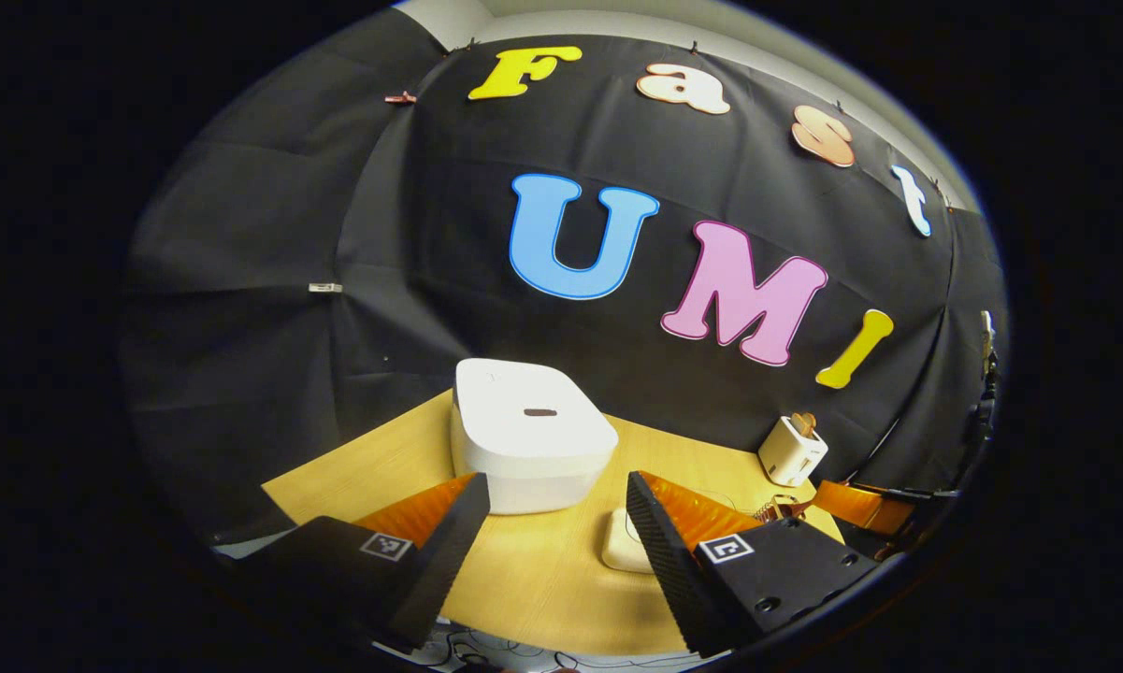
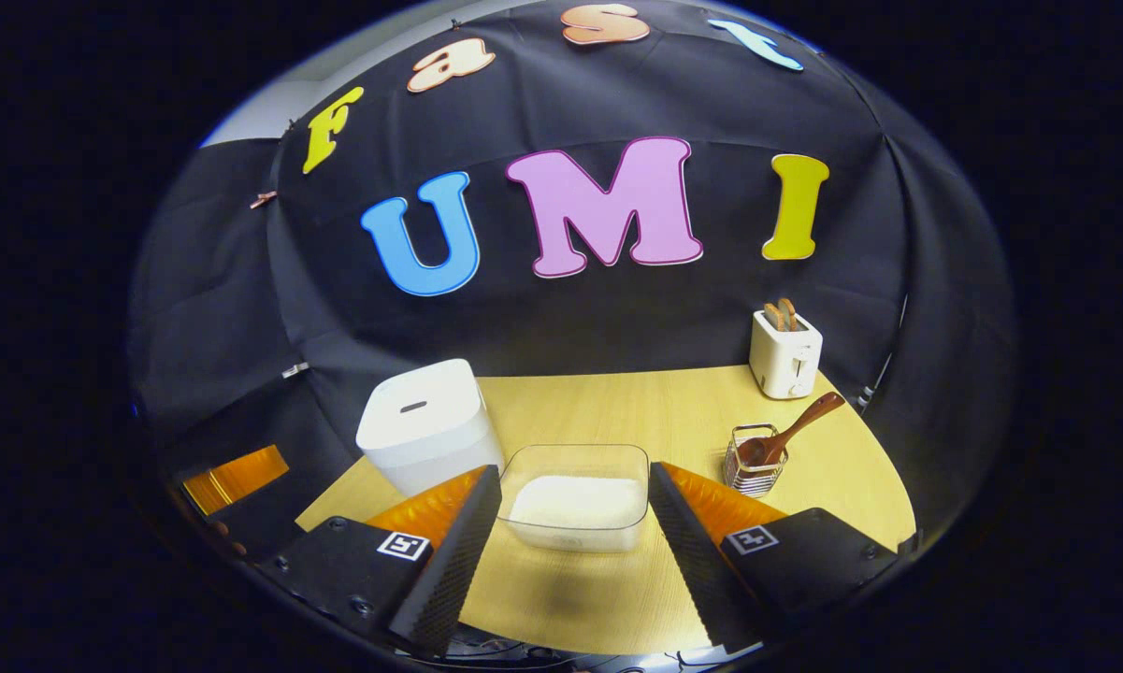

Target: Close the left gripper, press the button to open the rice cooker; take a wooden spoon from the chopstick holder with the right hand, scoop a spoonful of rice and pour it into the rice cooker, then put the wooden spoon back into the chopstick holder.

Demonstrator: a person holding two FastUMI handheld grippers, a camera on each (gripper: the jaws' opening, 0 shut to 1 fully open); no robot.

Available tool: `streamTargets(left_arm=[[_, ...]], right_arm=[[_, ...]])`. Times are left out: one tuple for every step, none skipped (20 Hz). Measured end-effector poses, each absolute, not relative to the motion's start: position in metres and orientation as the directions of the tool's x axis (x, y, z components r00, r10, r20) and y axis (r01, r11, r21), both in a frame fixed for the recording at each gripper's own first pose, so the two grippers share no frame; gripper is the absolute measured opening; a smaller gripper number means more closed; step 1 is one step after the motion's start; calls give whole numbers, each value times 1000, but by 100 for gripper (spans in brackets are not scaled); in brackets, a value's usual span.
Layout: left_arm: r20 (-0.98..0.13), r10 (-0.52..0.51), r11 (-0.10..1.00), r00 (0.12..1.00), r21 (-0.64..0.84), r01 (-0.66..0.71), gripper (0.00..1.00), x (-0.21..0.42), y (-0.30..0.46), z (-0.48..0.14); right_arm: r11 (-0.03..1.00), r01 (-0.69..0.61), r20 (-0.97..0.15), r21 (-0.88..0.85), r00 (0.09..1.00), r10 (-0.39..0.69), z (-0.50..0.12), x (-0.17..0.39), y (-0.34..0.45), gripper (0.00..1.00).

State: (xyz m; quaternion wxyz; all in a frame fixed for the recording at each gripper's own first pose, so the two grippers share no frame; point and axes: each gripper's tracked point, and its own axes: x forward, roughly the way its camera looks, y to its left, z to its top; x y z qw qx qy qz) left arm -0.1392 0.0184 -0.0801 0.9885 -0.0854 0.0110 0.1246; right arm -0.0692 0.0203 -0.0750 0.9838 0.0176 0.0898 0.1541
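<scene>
The rice cooker sits shut on the desk, far left. The wooden spoon leans in the wire chopstick holder at right, bowl down, with the clear tub of rice near and central. This fits either end of the job: lid never opened, or shut again with the spoon returned.

The left gripper has its jaws spread wide, holding nothing; so does the right gripper. Pressing with the left jaws apart could straddle or miss the small lid button. The light holder might tip if the spoon is pulled sideways.

The right gripper view shows the rice heaped in the tub and the spoon's handle; the left gripper view hides most of the tub behind a finger, but looks down on the lid
</scene>
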Motion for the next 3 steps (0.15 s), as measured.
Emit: streamTargets(left_arm=[[-50,252,954,966,-157,-257,95,-155,11,-86],[-55,259,952,964,-155,-264,95,-171,4,-91],[-57,259,952,964,-156,-265,95,-184,-6,-96]], right_arm=[[947,-315,-161,63,933,321,-77,-81,20,98],[943,-326,-159,61,930,332,-81,-92,19,99],[939,-339,-160,59,925,345,-88,-103,17,98]])
